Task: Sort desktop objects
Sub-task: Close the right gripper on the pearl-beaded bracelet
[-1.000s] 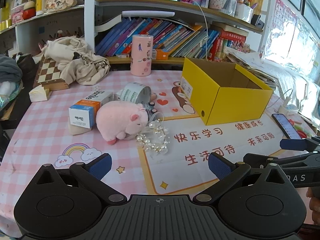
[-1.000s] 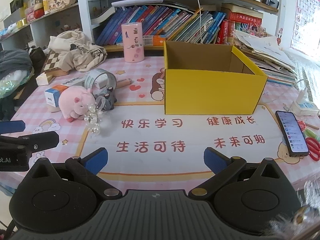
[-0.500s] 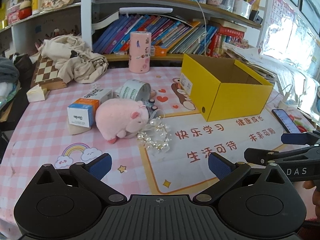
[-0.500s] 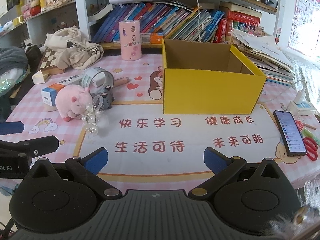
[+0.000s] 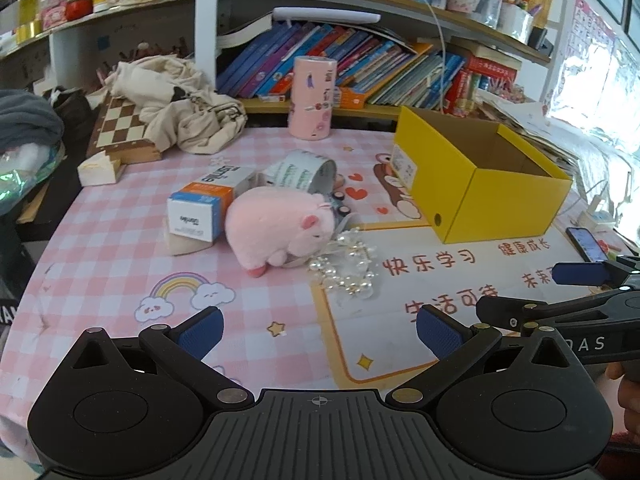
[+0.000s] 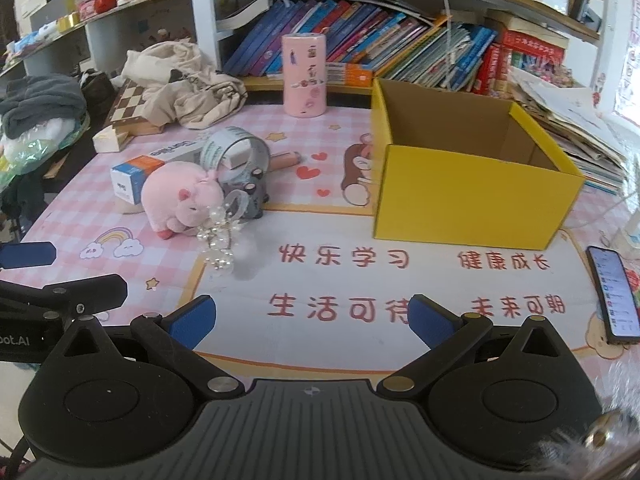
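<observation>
A pink plush pig (image 5: 280, 226) (image 6: 182, 200) lies mid-table on the pink checked mat. Touching it are a pearl hair ornament (image 5: 350, 270) (image 6: 219, 242), a roll of printed tape (image 5: 302, 176) (image 6: 234, 156), a blue-and-orange carton (image 5: 204, 208) (image 6: 138, 174) and a small grey toy (image 6: 252, 196). An open yellow box (image 5: 480, 188) (image 6: 468, 168) stands to the right, with nothing showing inside it. My left gripper (image 5: 318, 330) is open, low and short of the pig. My right gripper (image 6: 310, 318) is open over the printed mat, holding nothing.
A pink cylinder (image 5: 312, 98) (image 6: 304, 76) stands at the back by a bookshelf. A chessboard (image 5: 120, 130) and crumpled cloth (image 5: 180, 100) sit back left. A phone (image 6: 612, 294) lies on the table's right side. A person's hand (image 5: 628, 396) shows at the lower right.
Both grippers have moved forward over the table, so the pig, the ornament and the yellow box appear closer. Both stay open. Nothing on the table has moved.
</observation>
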The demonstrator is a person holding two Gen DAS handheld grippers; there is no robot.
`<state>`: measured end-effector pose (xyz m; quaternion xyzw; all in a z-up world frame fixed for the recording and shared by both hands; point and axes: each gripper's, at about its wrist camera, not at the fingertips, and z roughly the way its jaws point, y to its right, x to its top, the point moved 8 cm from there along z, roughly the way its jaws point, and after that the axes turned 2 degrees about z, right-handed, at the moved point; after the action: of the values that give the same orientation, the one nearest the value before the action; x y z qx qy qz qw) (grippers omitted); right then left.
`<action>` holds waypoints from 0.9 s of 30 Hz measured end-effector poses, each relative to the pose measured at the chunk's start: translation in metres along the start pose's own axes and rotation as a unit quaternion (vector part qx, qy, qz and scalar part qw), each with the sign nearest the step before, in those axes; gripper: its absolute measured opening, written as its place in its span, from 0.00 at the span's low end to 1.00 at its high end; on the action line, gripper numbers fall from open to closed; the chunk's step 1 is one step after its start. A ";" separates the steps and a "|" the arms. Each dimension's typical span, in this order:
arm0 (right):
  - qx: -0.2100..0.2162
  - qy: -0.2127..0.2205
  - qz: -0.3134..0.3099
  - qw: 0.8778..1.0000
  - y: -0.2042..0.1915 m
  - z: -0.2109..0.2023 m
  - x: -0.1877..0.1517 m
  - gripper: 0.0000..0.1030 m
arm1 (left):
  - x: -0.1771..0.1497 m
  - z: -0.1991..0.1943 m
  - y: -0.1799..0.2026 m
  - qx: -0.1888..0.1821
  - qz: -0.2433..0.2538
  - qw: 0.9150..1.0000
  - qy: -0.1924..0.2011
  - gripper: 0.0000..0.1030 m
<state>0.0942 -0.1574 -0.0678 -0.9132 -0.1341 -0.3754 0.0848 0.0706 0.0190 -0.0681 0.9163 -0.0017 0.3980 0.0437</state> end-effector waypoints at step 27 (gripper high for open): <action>0.109 -0.053 -0.074 0.990 -0.045 0.091 0.051 0.74 | 0.021 0.053 -0.048 0.038 -0.067 0.996 -0.032 1.00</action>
<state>0.1750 -0.0823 -0.0932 -0.9045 -0.2460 -0.3150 0.1487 0.1255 0.0635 -0.0929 0.9277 0.0737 0.3644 0.0356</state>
